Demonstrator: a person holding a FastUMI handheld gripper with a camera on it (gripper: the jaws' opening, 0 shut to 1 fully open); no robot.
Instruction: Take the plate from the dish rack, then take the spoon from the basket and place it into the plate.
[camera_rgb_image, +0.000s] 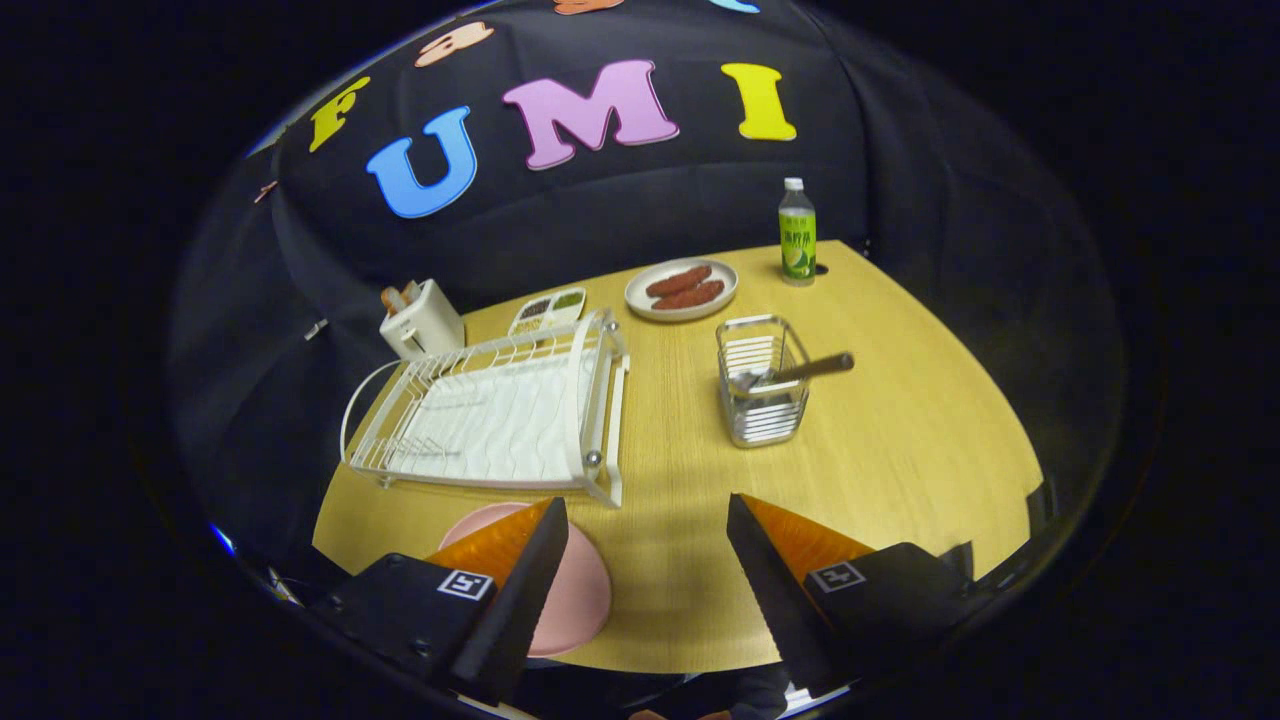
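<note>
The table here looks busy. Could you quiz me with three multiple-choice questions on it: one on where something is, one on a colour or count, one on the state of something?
1. Where is the spoon?
A. On the pink plate
B. In the wire basket
C. In the dish rack

2. How many sausages lie on the white plate by the bottle?
A. Two
B. Four
C. None

3. What state is the claw in?
A. Shut on the spoon
B. Shut on the plate
C. Open, holding nothing

Answers:
1. B: its handle sticks out over the rim of the basket, beyond the fingers.
2. A: two sausages lie side by side on it.
3. C: bare table shows in the wide gap between the fingers; the pink plate lies on the table beside one finger, in front of the dish rack.
</note>
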